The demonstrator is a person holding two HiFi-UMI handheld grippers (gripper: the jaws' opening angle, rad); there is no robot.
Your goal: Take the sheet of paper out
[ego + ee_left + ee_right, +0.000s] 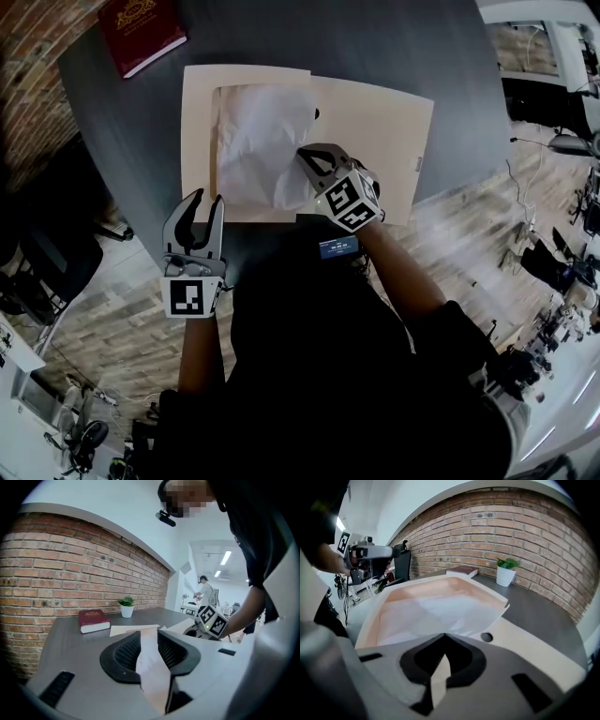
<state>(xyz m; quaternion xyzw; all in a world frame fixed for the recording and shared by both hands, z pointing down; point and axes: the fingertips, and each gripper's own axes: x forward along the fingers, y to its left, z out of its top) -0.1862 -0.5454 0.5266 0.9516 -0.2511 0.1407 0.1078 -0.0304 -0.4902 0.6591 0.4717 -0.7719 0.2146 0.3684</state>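
Note:
An open tan folder [375, 131] lies on the dark table [394, 47], and a crumpled white sheet of paper [258, 141] rests in its left half. My right gripper [305, 155] is shut on the sheet's near right edge; in the right gripper view a sliver of white paper shows between the closed jaws [444, 637], with the sheet [436, 611] spread beyond them. My left gripper [199, 202] sits at the folder's near left corner. In the left gripper view a tan strip of the folder [150, 663] runs between its jaws [149, 641], pinched there.
A dark red book [142, 33] lies at the table's far left corner. A small potted plant [506, 571] stands by the brick wall [525, 536]. The table's near edge runs just under both grippers. Office chairs and desks stand around on the floor.

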